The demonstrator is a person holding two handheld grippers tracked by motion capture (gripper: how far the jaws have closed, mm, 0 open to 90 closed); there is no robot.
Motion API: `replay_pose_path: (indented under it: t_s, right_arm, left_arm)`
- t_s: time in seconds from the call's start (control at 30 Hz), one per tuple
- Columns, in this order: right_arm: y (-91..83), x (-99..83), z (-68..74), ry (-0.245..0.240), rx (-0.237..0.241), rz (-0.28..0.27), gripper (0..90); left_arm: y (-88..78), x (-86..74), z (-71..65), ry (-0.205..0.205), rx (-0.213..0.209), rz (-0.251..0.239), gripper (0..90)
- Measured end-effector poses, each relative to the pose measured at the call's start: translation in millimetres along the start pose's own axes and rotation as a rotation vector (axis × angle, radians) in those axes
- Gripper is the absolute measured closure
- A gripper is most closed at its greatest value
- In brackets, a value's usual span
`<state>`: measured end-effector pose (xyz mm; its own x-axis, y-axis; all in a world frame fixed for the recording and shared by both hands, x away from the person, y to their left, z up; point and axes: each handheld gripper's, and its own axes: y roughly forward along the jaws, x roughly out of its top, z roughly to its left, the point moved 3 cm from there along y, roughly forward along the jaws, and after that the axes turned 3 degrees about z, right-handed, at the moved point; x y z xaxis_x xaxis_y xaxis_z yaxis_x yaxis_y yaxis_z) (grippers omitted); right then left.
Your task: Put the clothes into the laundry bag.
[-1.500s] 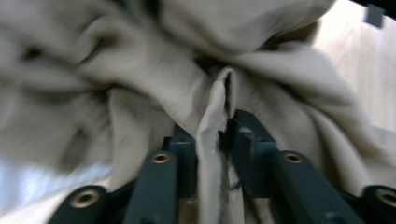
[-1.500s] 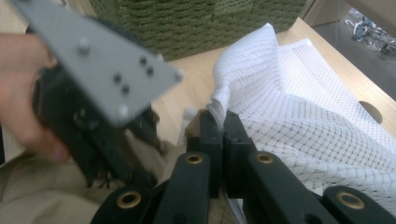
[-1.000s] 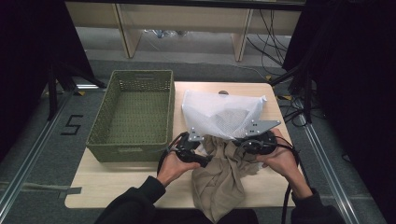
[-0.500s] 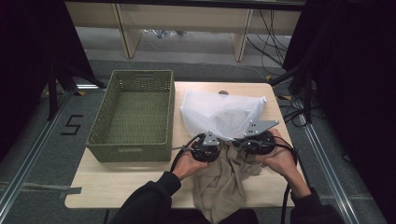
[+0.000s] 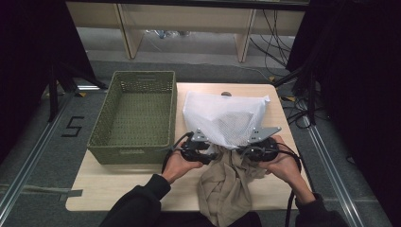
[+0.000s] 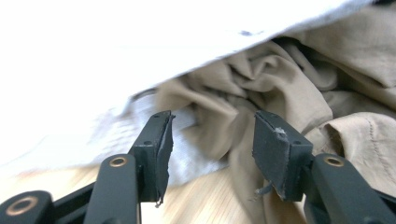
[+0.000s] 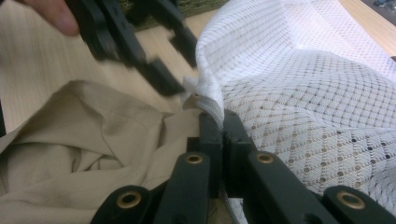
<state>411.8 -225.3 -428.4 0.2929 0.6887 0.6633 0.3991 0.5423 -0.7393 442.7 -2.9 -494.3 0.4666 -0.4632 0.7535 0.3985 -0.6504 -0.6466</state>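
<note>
Two claws worked a beige garment into a white mesh bag.
Beyond both claws lay the mesh bag point(image 5: 226, 120), its mouth toward them; the right claw point(image 7: 218, 122) was pressed together on its rim, likely keeping it open. The garment point(image 5: 227, 187) bunched just ahead of the left claw point(image 6: 211, 140), whose jaws, just reopened, stood spread with cloth between them, unpinched.

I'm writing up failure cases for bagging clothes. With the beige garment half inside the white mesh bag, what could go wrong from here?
1. The right hand-held gripper pinches only a thin fold of the white mesh bag rim; a tug could pull it free and let the mouth collapse.
2. The left hand-held gripper has just been opening, nothing gripped, and may catch bag and beige garment together.
3. Much garment hangs past the table edge and could drag out.
</note>
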Motion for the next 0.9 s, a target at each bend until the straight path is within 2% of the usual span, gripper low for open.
replay_pose_path:
  t_s: [0.03, 0.07, 0.1, 0.23, 0.3, 0.33, 0.4, 0.47, 0.5, 0.57, 0.63, 0.67, 0.77, 0.83, 0.9]
  right_arm:
    - [0.0, -0.2, 0.0, -0.002, -0.001, 0.002, 89.7]
    - [1.2, -0.2, 0.1, -0.002, -0.015, -0.010, 89.7]
    - [0.3, 0.1, 0.4, 0.000, -0.004, 0.003, 89.7]
    - [-1.5, 1.6, 1.0, -0.003, -0.006, -0.002, 89.7]
    - [-3.4, 1.6, 0.8, -0.001, -0.009, -0.002, 89.7]
    - [-3.8, 1.7, 0.7, -0.003, -0.004, -0.004, 89.7]
    - [-4.7, 2.3, 1.3, -0.007, 0.001, -0.011, 89.7]
    - [-7.0, 3.1, 3.4, -0.002, 0.002, -0.007, 89.7]
    - [-6.9, 3.9, 4.5, -0.014, 0.016, -0.014, 89.7]
    - [-7.3, 3.7, 8.9, -0.005, 0.034, 0.013, 89.7]
    - [-1.7, 0.4, 13.9, -0.002, 0.075, 0.048, 89.7]
    - [2.5, -2.0, 15.2, -0.009, 0.093, 0.074, 89.7]
    - [20.4, -11.6, 17.0, 0.035, 0.123, 0.118, 89.8]
    - [29.8, -16.2, 16.7, 0.039, 0.136, 0.150, 89.8]
    - [39.7, -18.3, 17.9, 0.047, 0.134, 0.160, 89.9]
  left_arm:
    - [0.1, -1.6, 2.3, -0.027, 0.040, 0.015, 51.7]
    - [1.3, -3.4, 4.2, -0.017, 0.077, 0.042, 52.6]
    - [4.8, -5.2, 5.1, -0.001, 0.105, 0.071, 54.7]
    - [26.8, -7.9, 3.9, -0.023, 0.133, 0.139, 49.7]
    - [36.8, -8.0, 7.5, -0.017, 0.149, 0.172, 45.5]
    - [42.4, -8.4, 8.0, -0.041, 0.154, 0.168, 44.5]
    - [45.5, -6.4, 9.5, -0.027, 0.156, 0.155, 47.7]
    - [46.0, -4.2, 9.7, -0.014, 0.131, 0.154, 58.6]
    - [46.5, -3.9, 10.0, -0.033, 0.124, 0.150, 67.0]
    - [46.1, -4.1, 8.5, -0.061, 0.104, 0.154, 80.0]
    - [45.6, -5.3, 6.5, -0.068, 0.091, 0.151, 86.7]
    - [45.3, -6.5, 6.6, -0.078, 0.097, 0.140, 87.7]
    - [40.0, -10.5, 7.4, -0.128, 0.069, 0.113, 88.9]
    - [33.8, -11.0, 5.5, -0.116, 0.061, 0.111, 89.0]
    - [27.7, -10.3, 2.0, -0.095, 0.056, 0.112, 89.1]
